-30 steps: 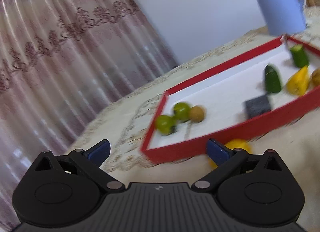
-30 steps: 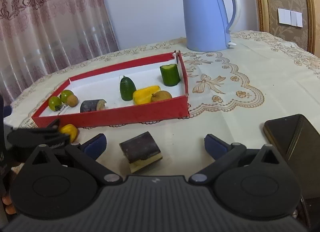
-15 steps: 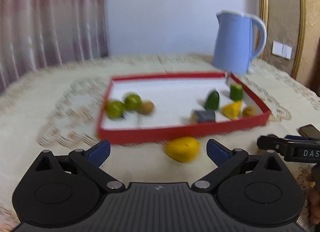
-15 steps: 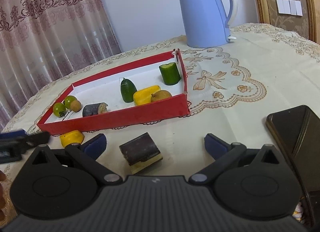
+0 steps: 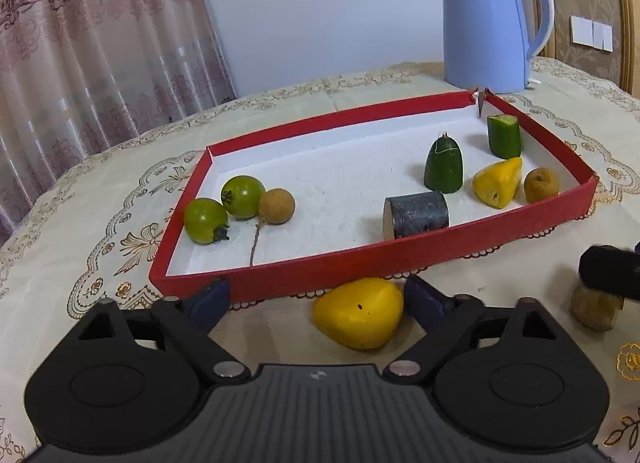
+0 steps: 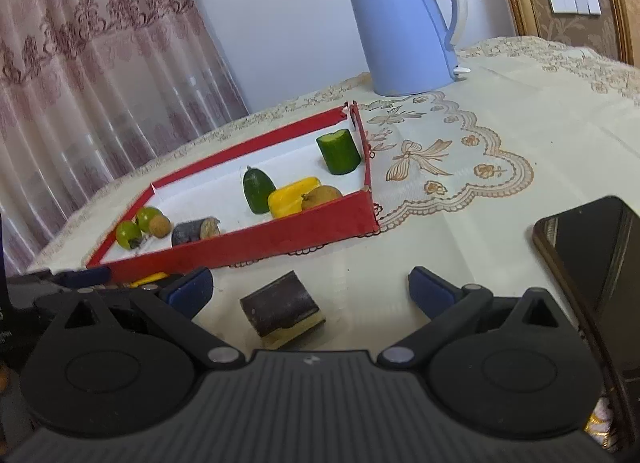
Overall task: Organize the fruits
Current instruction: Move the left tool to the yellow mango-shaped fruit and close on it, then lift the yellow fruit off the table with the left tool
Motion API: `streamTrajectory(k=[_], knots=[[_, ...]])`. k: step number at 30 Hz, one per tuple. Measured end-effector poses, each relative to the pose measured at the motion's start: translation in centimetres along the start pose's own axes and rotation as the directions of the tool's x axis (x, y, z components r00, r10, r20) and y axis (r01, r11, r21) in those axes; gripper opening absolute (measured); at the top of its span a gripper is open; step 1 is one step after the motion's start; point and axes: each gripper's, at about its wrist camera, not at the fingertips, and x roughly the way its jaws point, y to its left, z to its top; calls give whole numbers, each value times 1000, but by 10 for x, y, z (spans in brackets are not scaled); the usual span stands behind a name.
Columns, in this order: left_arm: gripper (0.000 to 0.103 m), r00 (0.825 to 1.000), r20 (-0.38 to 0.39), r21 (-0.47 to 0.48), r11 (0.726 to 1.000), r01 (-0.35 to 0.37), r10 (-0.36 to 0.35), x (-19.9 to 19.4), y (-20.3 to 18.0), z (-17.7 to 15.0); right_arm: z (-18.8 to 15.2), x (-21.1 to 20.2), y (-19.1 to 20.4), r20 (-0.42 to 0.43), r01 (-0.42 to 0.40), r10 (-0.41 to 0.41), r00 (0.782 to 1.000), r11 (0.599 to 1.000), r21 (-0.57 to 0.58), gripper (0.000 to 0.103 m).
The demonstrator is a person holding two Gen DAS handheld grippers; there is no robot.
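Observation:
A yellow fruit (image 5: 358, 317) lies on the tablecloth just in front of the red tray (image 5: 360, 263). My left gripper (image 5: 318, 299) straddles it. Its jaws are closing: the right pad is close beside the fruit, the left pad still well apart from it. In the tray lie two green tomatoes (image 5: 206, 220), a longan (image 5: 277, 206), a dark cut piece (image 5: 416, 214), two cucumber pieces (image 5: 444, 167), a yellow piece (image 5: 498, 187) and another longan (image 5: 541, 185). My right gripper (image 6: 311, 293) is open around a dark-skinned chunk (image 6: 282, 313) on the table, without touching it.
A blue kettle (image 5: 488, 23) stands behind the tray's far right corner. A black phone (image 6: 592, 255) lies at the right, close to my right gripper. A curtain hangs beyond the table's left edge. The two grippers are close side by side in front of the tray.
My left gripper swung round from the left to face the tray and came up to the yellow fruit, which now lies between its narrowing fingers. The right gripper tilted slightly and stayed over the dark chunk.

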Motion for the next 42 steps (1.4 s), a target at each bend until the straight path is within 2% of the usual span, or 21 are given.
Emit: streamTrajectory(k=[3,5,6,8,14,21,25,27,28,29,31,32,35,39,42], knots=[[75,1000,-3,-8,1000,28,-28,-2,1,0,1,-1,-4,8,-15,15,1000,1000,22,103],[46,998,-6,-12,998,63,-63,-5,0,0,1,0,-2,6,-11,11,1000,1000,17,103],[43,997,-10,-11,997,73,-73,-6,-1,0,1,0,-1,4,-6,6,1000,1000,12,103],[43,998,-13,-7,998,58,-58,-8,-3,0,1,1,0,1,-1,1,1000,1000,5,103],[43,997,-26,-50,996,78,-79,-12,8,-3,0,1,2,-2,7,-7,1000,1000,-5,103],[43,998,-36,-91,995,49,-53,-15,27,-9,0,3,6,-12,30,-30,999,999,-33,103],[45,998,-37,-87,995,48,-52,-14,29,-10,0,4,9,-17,42,-43,999,998,-50,103],[47,999,-34,-77,997,32,-34,-14,25,-9,0,4,10,-19,49,-50,999,997,-61,103],[51,999,-29,-64,998,19,-21,-13,23,-9,0,4,11,-16,50,-51,999,997,-63,103],[62,1000,-25,-49,999,12,-13,-12,21,-9,0,2,11,-10,55,-56,998,996,-63,103],[71,1000,-13,-39,999,1,-1,-10,19,-9,0,-3,13,12,79,-79,997,994,-74,103],[71,1000,-8,-37,999,0,0,-9,19,-9,0,-6,14,25,87,-85,996,992,-86,103],[71,1000,-7,-43,999,20,-20,-8,22,-9,2,-10,17,41,110,-105,994,986,-122,103],[71,990,0,-86,987,139,-139,-13,37,-13,0,-3,13,13,97,-97,995,989,-111,103],[71,991,32,-51,990,129,-127,-19,39,-17,1,0,9,-9,88,-89,996,992,-88,103]])
